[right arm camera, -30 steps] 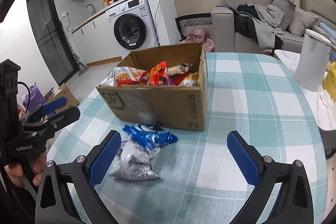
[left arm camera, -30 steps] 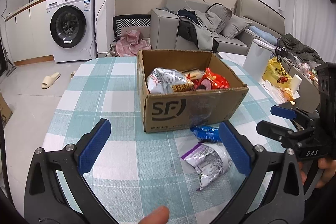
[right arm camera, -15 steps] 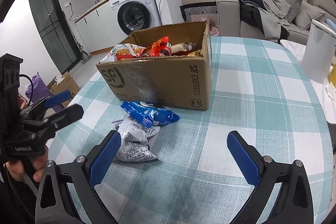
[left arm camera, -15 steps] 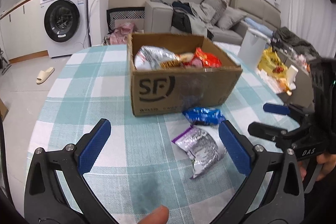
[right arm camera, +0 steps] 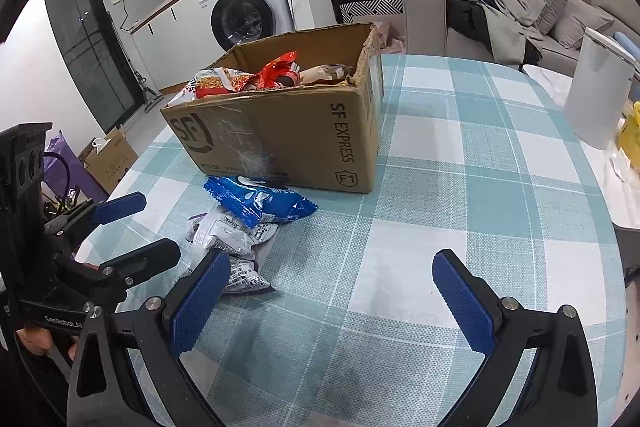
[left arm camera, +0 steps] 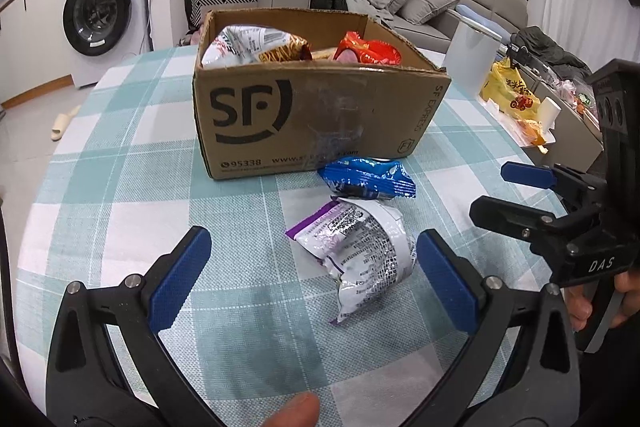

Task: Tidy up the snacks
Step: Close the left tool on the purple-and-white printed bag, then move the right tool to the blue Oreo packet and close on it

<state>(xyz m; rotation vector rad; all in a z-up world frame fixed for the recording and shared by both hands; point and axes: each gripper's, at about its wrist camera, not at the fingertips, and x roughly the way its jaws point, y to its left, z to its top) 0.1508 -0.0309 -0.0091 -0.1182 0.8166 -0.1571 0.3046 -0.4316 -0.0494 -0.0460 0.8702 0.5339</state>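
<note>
The left gripper (left arm camera: 312,275) fingers (left arm camera: 180,277) are standing wide apart and gripping nothing, hovering low over the table (left arm camera: 120,211) with the purple-and-silver snack bag (left arm camera: 356,247) lying between their blue pads, nearer the right pad. The right gripper (right arm camera: 332,303) fingers (right arm camera: 460,301) are likewise spread wide and empty, hanging above a bare patch of the checked cloth.

The left wrist view is showing the front of the cardboard box (left arm camera: 304,115) square on, with its big SF logo, and the whole of the purple-and-silver bag. It is also showing the right gripper from the side at the right edge, a hand (left arm camera: 600,301) wrapped round its handle, and a fingertip at the bottom edge. The right wrist view is showing the box from its corner, with the SF EXPRESS side panel facing the camera, and the left gripper at the left edge, both blue pads parted. Here the purple-and-silver bag is partly hidden behind the right gripper's left pad.

The box is sitting on the table, open at the top, with snack packets (left arm camera: 368,53) piled inside. The blue snack packet (left arm camera: 368,181) is lying on the table just in front of the box, and in the right wrist view it is overlapping the purple-and-silver bag. A white cylindrical container (right arm camera: 596,95) is standing beyond the table's right edge.
</note>
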